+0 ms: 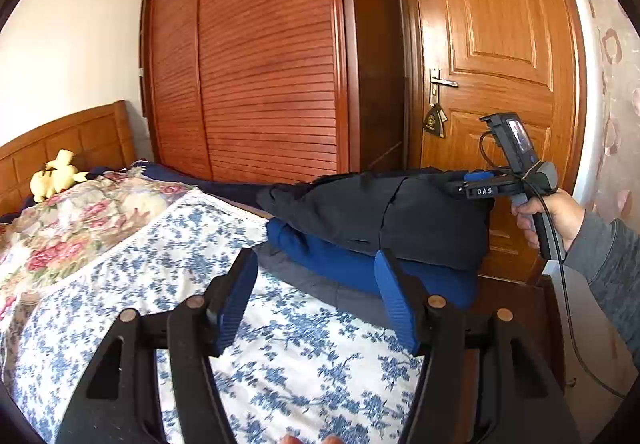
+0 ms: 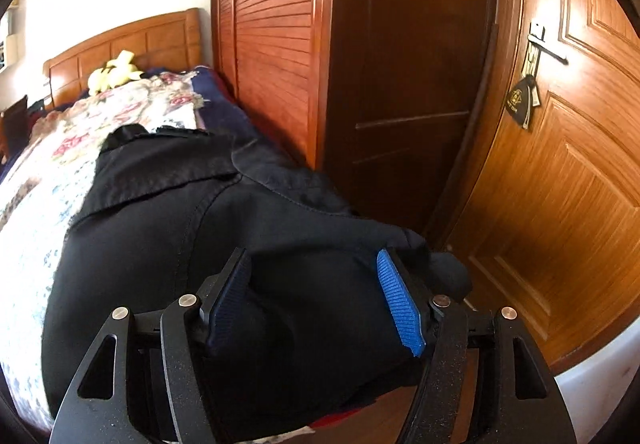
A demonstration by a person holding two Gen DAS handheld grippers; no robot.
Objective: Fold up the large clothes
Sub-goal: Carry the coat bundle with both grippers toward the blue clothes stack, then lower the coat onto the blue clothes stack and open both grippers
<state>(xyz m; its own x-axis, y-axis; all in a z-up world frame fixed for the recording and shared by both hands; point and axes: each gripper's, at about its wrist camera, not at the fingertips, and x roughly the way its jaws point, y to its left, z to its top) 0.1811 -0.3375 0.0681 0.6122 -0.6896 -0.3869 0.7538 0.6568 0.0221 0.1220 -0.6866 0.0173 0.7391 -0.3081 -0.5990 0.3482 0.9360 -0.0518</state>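
A folded black garment [image 1: 384, 220] lies on top of a folded blue garment [image 1: 348, 264] at the foot of the bed. My left gripper [image 1: 316, 304] is open and empty, just short of the stack, over the floral sheet. My right gripper [image 2: 316, 304] is open, its jaws spread over the black garment [image 2: 200, 228], whose collar shows at the far end. In the left wrist view the right gripper [image 1: 476, 184] reaches in from the right at the top edge of the black garment; its fingertips are partly hidden in the cloth.
The bed has a blue floral sheet [image 1: 200, 284], a rose-patterned quilt [image 1: 80, 220] and a yellow plush toy [image 1: 56, 176] by the wooden headboard. A slatted wardrobe [image 1: 260, 64] and a wooden door [image 1: 492, 44] stand close behind. A dark wooden footboard [image 1: 516, 284] lies right of the stack.
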